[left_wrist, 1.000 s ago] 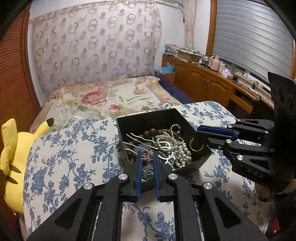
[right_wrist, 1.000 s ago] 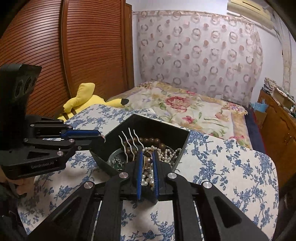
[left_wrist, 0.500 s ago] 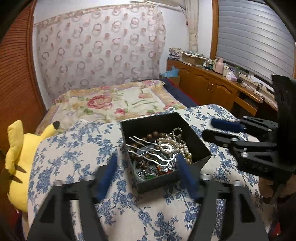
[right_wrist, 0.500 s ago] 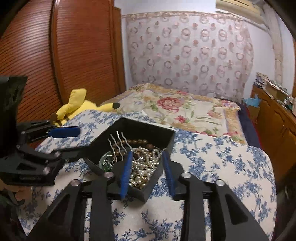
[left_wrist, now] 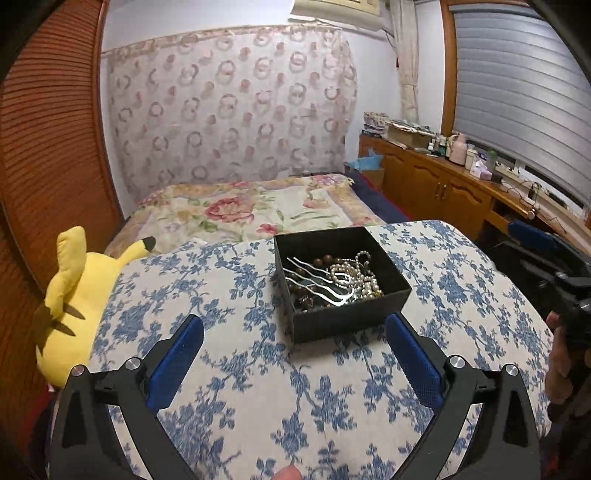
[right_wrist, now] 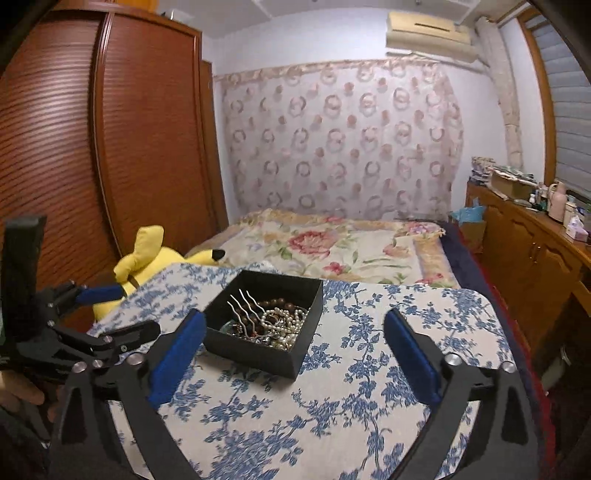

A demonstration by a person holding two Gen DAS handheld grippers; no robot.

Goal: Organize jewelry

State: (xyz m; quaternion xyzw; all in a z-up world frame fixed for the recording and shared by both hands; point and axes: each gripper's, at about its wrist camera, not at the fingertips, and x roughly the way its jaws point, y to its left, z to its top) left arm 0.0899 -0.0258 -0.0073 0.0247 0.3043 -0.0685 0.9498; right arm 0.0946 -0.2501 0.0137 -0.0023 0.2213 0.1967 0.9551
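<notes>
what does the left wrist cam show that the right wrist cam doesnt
Only the left wrist view shows the left gripper head-on, its jaws spread wide, and the right gripper out at the right edge. Only the right wrist view shows the air conditioner high on the wall, the right gripper head-on with jaws wide, and the left gripper at the left edge. Both show the black box of tangled jewelry with the silver hair comb on top, the floral tablecloth, the yellow plush and the bed.
</notes>
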